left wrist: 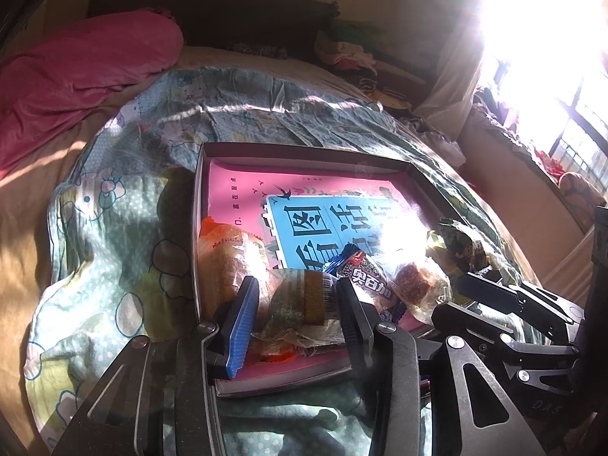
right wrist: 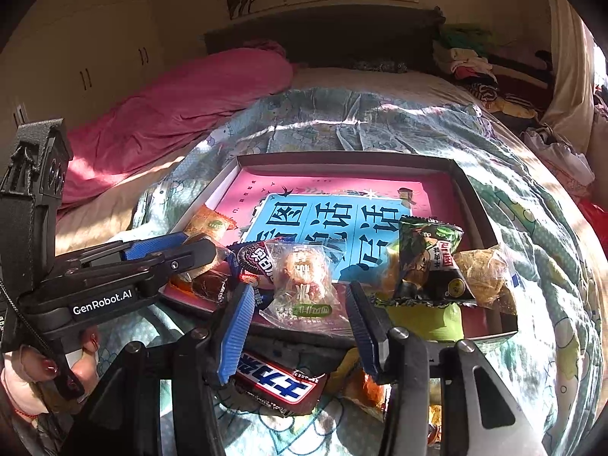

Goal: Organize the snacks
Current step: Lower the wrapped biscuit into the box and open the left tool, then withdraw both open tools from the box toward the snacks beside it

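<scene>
We held L gripper (left wrist: 298, 306) w/ jaws apart around a clear-wrapped snack (left wrist: 304, 300) inside the box (left wrist: 304, 150); R gripper (right wrist: 300, 317) was spread open over another clear packet (right wrist: 304, 285) at box's near edge

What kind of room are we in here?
Most likely a bedroom. There is a bed with a dark headboard, a pink blanket bunched beside a cartoon-print quilt, and tall wardrobe doors along the wall. The snacks sit in a shallow box on the quilt.
</scene>
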`<state>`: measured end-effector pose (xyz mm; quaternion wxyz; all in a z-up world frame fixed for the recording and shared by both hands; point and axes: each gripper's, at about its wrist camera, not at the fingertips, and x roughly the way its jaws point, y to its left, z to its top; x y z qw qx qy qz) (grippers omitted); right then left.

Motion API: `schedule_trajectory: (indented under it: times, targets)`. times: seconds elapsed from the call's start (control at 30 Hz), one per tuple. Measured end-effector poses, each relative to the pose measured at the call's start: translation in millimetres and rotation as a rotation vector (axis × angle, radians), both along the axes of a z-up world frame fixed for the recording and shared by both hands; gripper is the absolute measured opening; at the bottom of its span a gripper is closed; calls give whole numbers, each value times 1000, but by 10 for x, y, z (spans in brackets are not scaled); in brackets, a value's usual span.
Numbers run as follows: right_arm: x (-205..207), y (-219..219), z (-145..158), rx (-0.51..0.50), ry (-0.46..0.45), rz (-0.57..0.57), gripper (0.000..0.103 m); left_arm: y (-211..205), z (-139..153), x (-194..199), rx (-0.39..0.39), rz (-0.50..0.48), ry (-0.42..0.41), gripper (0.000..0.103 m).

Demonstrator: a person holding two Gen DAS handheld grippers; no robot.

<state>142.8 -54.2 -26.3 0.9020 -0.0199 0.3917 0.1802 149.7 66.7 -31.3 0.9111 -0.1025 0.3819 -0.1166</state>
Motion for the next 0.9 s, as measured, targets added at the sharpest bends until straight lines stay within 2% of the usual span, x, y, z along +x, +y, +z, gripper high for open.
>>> schedule_trajectory:
  times: [0.17, 0.23, 0.5, 0.67, 0.9]
  targets:
    - [-25, -39, 31, -1, -5, -12, 51, -8, 12, -15, 0, -9, -1, 50]
    - [-35, -56, 42, 0, -6, -18, 56, -10, 20, -21, -3, -12, -2, 52]
    - [-80, -121, 73, -4, -20, -25, 57, 3, 48, -47, -13, -15, -1, 60]
    - [-124, -160, 131, -3, -46, -25, 63, 21, 78, -57, -26, -14, -1, 70]
    - [-157, -236, 152, -14, -54, -40, 64, 42, 135, -91, -38, -12, -17, 72]
